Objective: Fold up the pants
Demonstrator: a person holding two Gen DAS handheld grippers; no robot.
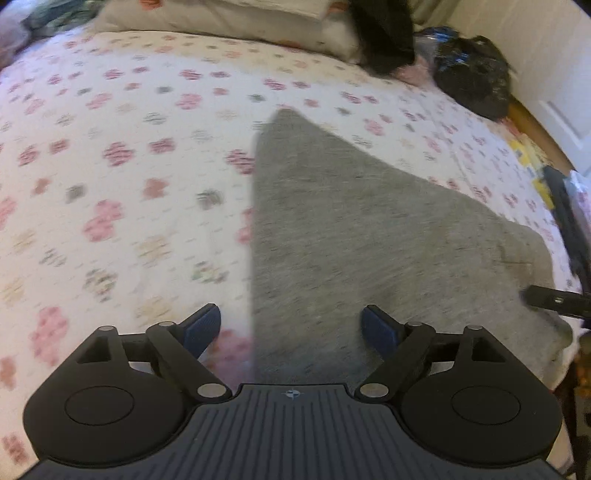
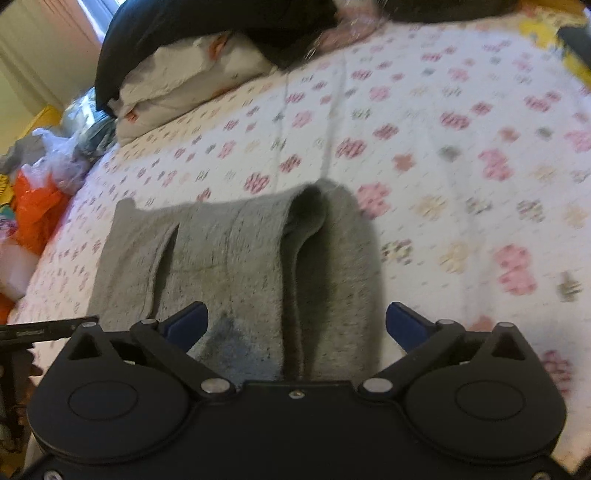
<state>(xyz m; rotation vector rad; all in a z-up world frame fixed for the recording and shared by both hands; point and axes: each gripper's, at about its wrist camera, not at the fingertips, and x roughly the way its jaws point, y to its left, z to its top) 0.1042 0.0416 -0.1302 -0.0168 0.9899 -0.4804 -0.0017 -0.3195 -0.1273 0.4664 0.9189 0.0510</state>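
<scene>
Pants point(image 2: 236, 266) of grey sweat fabric lie flat on the bed point(image 1: 122, 155), over its white quilt printed with pink and beige flower shapes; in the right wrist view we see them folded, a rolled fold standing up along their right side and a slit-like gap near their left edge, with a darker bluish patch close to the camera. In the left wrist view we see the pants point(image 1: 362, 229) as a broad grey wedge narrowing toward the far side. Pillows point(image 2: 192, 74) sit at the head of the bed with a black garment point(image 2: 207, 26) draped over them, and an orange plastic bag point(image 2: 37, 210) lies beside the bed. Our left gripper point(image 1: 291, 330) hovers over the pants' edge, fingers spread apart and empty. Our right gripper point(image 2: 297, 326) has its fingers wide apart too, with nothing clamped.
</scene>
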